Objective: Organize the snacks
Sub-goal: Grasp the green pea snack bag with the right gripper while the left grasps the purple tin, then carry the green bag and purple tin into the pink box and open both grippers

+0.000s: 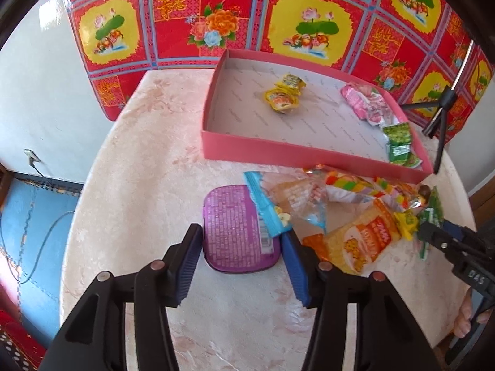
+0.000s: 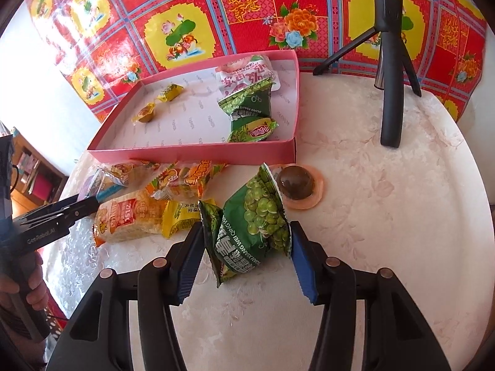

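While I hold both tools above the bench [image 2: 386, 216], I note:
Right hand-held gripper [image 2: 244, 244]: closed on the green pea bag [image 2: 253, 225], so I can carry it.
Left hand-held gripper [image 1: 239, 249]: open, pads at both sides of the purple snack pack [image 1: 236, 232], not pressing.
Loose snacks [image 1: 355, 216]: piled on the bench just before the pink box [image 1: 278, 150].
Pink box: holds sorted packets, greens together at one wall.

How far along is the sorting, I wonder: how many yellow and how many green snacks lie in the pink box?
Yellow: 2 (jelly cup, wrapped sweet)
Green: 2 (pea packet, smaller packet)
Total of these in the pink box: 4
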The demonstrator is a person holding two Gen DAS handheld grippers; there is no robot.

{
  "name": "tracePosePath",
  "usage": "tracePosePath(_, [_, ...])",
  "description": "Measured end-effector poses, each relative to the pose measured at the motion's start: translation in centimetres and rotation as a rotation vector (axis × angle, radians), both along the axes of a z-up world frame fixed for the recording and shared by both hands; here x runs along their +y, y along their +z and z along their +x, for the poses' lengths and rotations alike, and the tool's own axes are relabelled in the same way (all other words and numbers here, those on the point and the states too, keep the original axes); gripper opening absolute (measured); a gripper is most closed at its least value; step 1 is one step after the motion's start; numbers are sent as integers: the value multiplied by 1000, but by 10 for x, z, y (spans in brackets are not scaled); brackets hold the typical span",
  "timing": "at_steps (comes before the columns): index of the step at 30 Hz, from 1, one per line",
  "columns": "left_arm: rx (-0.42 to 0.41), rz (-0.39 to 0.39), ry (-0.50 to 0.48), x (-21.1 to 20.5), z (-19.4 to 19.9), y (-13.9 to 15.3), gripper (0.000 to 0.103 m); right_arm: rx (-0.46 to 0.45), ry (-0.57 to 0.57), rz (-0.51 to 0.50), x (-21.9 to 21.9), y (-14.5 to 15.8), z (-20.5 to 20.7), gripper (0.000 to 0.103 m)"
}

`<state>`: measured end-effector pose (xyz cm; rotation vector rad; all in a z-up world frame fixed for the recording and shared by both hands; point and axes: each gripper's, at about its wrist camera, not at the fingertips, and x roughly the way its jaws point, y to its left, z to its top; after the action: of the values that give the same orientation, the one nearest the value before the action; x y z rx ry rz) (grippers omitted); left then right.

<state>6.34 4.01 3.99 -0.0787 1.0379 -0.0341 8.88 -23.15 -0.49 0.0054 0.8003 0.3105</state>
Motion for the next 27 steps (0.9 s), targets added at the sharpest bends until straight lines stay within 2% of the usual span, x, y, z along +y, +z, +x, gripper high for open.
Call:
tracePosePath(6, [-19, 15, 2, -1, 0, 0, 53, -13, 0, 0, 1, 0, 0, 55])
tracePosePath(16, [-22, -25, 2, 4, -6, 3, 52, -17, -2, 0, 0, 0, -1, 53])
tracePosePath(27, [-84, -55, -9, 6, -16, 23, 52, -32, 39, 3, 3, 7, -12, 52])
